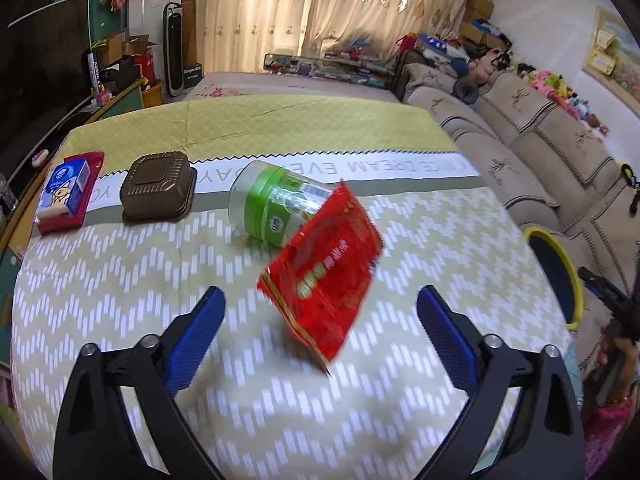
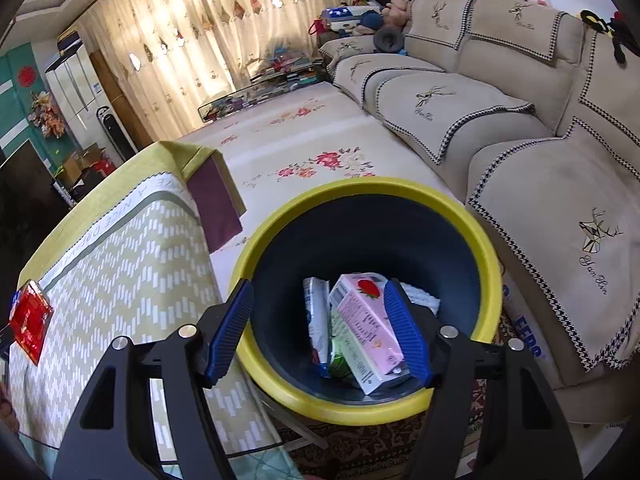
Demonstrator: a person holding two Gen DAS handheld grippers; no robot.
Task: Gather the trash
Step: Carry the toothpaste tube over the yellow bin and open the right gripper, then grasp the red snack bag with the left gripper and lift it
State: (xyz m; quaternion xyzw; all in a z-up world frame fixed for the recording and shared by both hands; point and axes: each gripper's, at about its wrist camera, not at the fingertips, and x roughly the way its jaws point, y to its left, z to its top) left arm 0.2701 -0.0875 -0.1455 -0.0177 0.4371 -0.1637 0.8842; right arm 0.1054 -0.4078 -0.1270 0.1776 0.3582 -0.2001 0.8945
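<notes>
A red snack packet (image 1: 324,280) leans against a clear jar with a green label (image 1: 272,204) that lies on its side on the table. My left gripper (image 1: 322,312) is open wide, and the packet's lower end lies between its blue pads (image 1: 200,320) without touching either one. The same red packet (image 2: 30,320) shows at the table's edge in the right wrist view. My right gripper (image 2: 317,292) hangs open above the yellow-rimmed bin (image 2: 360,186), with nothing between its pads. In the bin lie a pink carton (image 2: 368,320), a white wrapper (image 2: 318,320) and a green piece.
An upturned brown plastic tray (image 1: 160,188) and a blue box on a red pack (image 1: 68,188) sit at the far left of the cloth-covered table (image 1: 240,400). The bin (image 1: 536,232) stands off the table's right edge, beside a beige sofa (image 2: 520,160).
</notes>
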